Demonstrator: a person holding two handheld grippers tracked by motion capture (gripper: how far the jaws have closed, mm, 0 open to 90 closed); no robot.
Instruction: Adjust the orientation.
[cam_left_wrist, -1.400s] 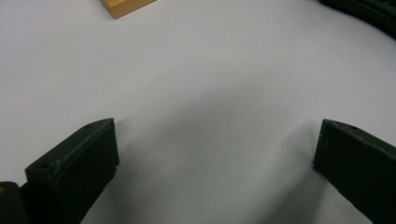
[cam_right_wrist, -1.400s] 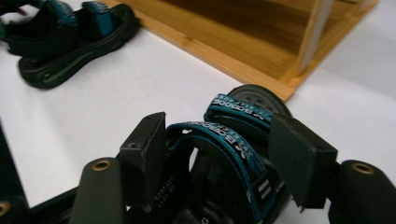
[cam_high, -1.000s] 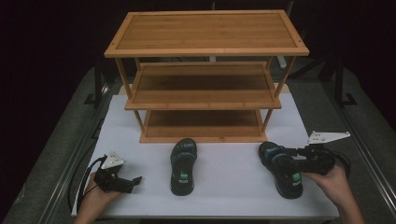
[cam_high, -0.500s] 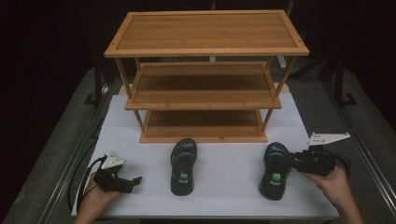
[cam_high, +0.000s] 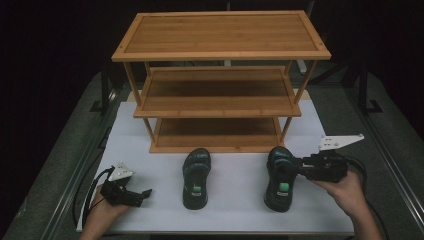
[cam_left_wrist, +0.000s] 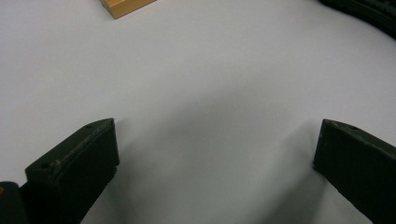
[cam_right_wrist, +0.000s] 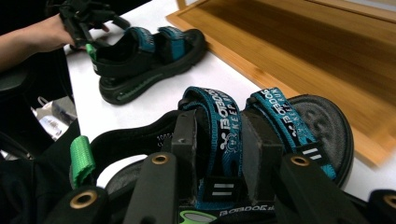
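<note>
White tabletop (cam_high: 235, 210): carries every item listed.
Bamboo three-tier rack (cam_high: 220, 82): far edge, all shelves bare; presumably where the sandals belong, its lowest shelf just beyond both.
Right sandal (cam_high: 279, 177): near the right edge, toe to the rack; right gripper (cam_high: 300, 167) has just been closing and is clamped across its teal strap (cam_right_wrist: 219, 126), likely for carrying.
Left sandal (cam_high: 196, 177): mid-front, untouched.
Left gripper (cam_high: 142, 192): front-left corner, jaws spread, holding nothing, resting.
</note>
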